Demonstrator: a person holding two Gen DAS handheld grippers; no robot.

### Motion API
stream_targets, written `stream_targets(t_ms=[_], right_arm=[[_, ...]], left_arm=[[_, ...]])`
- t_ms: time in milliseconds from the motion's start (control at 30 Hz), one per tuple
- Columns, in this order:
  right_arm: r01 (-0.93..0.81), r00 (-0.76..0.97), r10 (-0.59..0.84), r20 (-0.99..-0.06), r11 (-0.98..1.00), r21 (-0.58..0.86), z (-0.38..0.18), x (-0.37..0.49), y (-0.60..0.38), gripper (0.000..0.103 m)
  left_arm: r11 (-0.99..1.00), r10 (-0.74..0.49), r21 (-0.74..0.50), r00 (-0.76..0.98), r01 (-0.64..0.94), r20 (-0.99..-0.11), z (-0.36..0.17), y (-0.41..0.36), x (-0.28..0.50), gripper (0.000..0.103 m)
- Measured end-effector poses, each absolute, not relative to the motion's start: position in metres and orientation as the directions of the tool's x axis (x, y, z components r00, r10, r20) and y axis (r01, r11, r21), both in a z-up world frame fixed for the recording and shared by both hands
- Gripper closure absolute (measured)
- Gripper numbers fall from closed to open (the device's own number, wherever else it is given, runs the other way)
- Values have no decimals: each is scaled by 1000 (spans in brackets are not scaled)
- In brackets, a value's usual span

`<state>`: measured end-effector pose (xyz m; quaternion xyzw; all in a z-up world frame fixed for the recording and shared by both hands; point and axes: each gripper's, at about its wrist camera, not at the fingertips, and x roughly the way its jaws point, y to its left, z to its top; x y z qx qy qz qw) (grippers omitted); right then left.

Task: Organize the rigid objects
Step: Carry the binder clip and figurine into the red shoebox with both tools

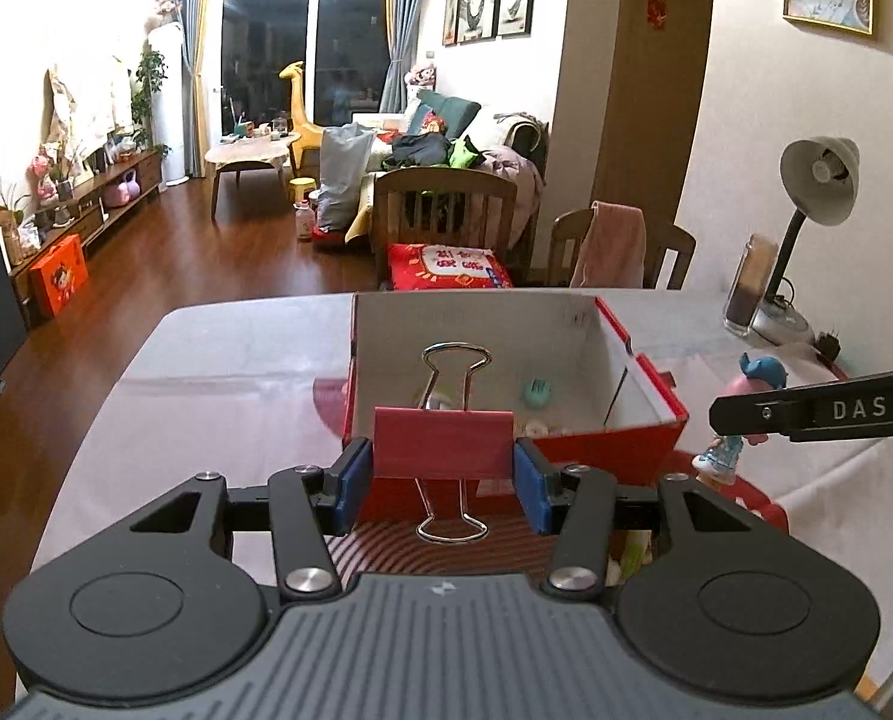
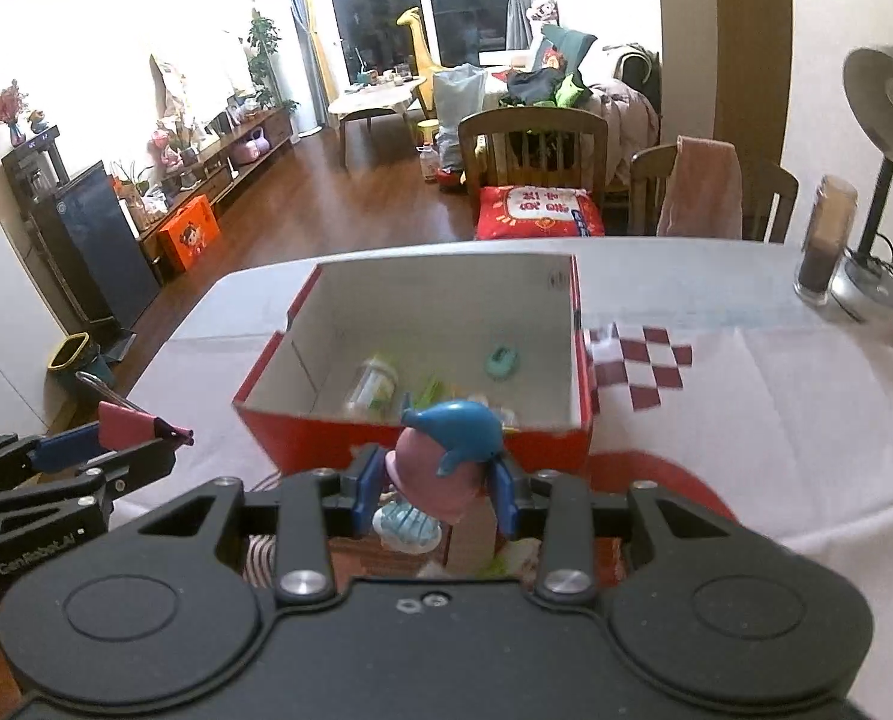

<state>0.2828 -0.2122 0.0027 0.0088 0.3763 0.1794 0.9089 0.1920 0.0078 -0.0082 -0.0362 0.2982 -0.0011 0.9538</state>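
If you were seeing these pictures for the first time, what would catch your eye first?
Probably the red binder clip pinched in the left gripper, just short of the open red box on the table. Next, the pink figurine with a blue dolphin hat, clamped in the right gripper before the same box, where small items already lie.

In my right gripper (image 2: pixel 437 489) I hold a figurine (image 2: pixel 446 459) with pink head and blue dolphin hat, blue pads pressing on both sides. At twelve o'clock stands the red box (image 2: pixel 578 324), open, with a small bottle (image 2: pixel 374 387) and a teal toy (image 2: pixel 502 361) inside. At nine o'clock my left gripper (image 2: pixel 146 441) holds a red binder clip (image 2: pixel 123 420).
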Motion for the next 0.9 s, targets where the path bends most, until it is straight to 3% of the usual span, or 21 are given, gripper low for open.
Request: stream_targets(t_ms=[400, 900], right_arm=[[-381, 635, 345, -691, 918, 107, -3, 350, -210, 66], [-438, 547, 314, -776, 897, 54, -57, 428, -194, 66]], left_arm=[[995, -18, -86, 770, -47, -637, -18, 8, 274, 53], [995, 3, -66, 674, -77, -738, -58, -6, 372, 53]])
